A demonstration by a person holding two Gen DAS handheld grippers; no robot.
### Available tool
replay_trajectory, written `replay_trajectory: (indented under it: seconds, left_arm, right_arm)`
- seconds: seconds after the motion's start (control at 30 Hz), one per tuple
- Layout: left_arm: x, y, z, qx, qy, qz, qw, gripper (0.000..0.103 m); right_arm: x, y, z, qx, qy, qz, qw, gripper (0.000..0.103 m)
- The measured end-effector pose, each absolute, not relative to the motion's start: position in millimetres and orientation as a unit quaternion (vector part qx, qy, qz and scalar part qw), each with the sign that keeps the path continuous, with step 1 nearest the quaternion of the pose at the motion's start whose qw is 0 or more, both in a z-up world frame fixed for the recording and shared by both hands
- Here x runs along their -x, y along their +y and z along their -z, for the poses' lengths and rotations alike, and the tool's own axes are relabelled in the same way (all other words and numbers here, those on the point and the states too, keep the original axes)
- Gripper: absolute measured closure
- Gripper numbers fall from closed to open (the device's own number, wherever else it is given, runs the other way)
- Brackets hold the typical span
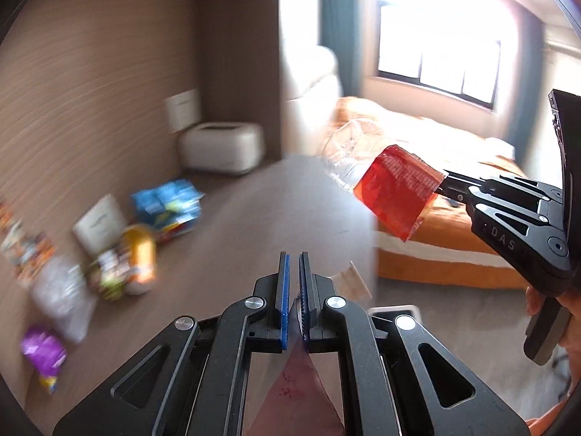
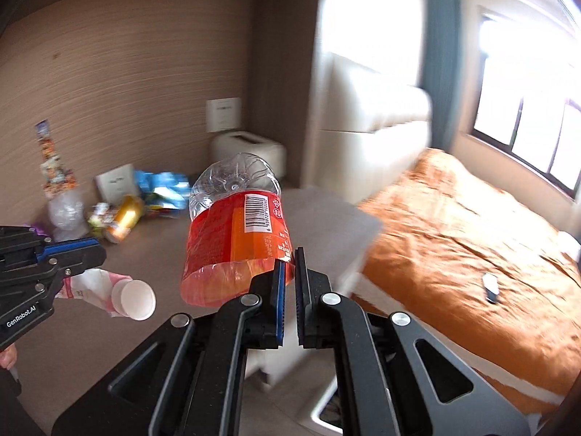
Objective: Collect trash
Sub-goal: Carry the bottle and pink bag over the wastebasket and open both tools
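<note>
My right gripper (image 2: 288, 259) is shut on the red-orange label of a clear plastic bottle (image 2: 234, 225), held in the air with its base pointing away. In the left wrist view the bottle (image 1: 394, 189) hangs from the right gripper (image 1: 445, 183) at the right. My left gripper (image 1: 294, 265) is shut on a crumpled pink and white paper cup (image 2: 116, 292); only a corner of it (image 1: 357, 279) shows past the fingers in its own view. It also shows at the left of the right wrist view (image 2: 70, 254).
Trash lies on the desk by the wooden wall: a yellow can (image 2: 125, 216), blue wrappers (image 2: 161, 189), a clear bag (image 2: 67, 214), a purple packet (image 1: 43, 352). A white toaster (image 2: 250, 152) stands at the back. A bed with an orange cover (image 2: 464, 232) is at the right.
</note>
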State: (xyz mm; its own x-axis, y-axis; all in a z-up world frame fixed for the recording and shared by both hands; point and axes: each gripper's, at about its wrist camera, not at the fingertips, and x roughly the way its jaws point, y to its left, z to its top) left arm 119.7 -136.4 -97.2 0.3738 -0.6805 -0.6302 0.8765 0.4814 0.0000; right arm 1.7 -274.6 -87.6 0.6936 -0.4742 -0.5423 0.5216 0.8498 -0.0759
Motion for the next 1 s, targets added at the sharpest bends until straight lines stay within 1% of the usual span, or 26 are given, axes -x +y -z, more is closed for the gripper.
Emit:
replay_trajectory:
  seconds: [0.17, 0.27, 0.37, 0.43, 0.57, 0.73, 0.87, 0.9, 1.0]
  left_arm:
    - [-76.0, -201.2, 99.8, -0.179, 0.277, 0.547, 0.770, 0.098]
    - [-45.0, -244.0, 113.5, -0.183, 0.281, 0.577, 0.744, 0.098]
    - [-14.9, -283.4, 136.2, -0.188, 0.290, 0.596, 0.725, 0.098]
    - [5.2, -312.6, 162.2, -0.195, 0.300, 0.599, 0.717, 0.098]
    - [30.5, -358.3, 221.3, -0.195, 0.331, 0.601, 0.701, 0.098]
    - [52.3, -410.8, 330.7, -0.197, 0.364, 0.596, 0.688, 0.098]
    - [62.0, -435.3, 427.7, -0.209, 0.382, 0.582, 0.687, 0.098]
    - [62.6, -440.8, 455.1, -0.212, 0.388, 0.578, 0.686, 0.103]
    - [63.4, -444.8, 517.8, -0.225, 0.398, 0.566, 0.686, 0.103]
  right_arm:
    - [61.9, -317.7, 95.3, -0.053, 0.294, 0.343, 0.890, 0.097]
    - [92.7, -341.5, 107.7, -0.061, 0.305, 0.368, 0.876, 0.097]
    - [123.7, -374.4, 132.2, -0.065, 0.322, 0.378, 0.866, 0.097]
    - [134.4, -392.9, 150.4, -0.065, 0.331, 0.374, 0.864, 0.097]
    - [151.8, -438.9, 206.0, -0.060, 0.358, 0.358, 0.860, 0.097]
    - [165.1, -482.2, 289.0, -0.058, 0.380, 0.335, 0.860, 0.098]
    - [162.0, -508.5, 377.0, -0.065, 0.397, 0.314, 0.860, 0.098]
    - [160.1, -513.6, 408.3, -0.068, 0.402, 0.306, 0.860, 0.098]
    - [156.4, -522.5, 471.3, -0.075, 0.415, 0.294, 0.858, 0.098]
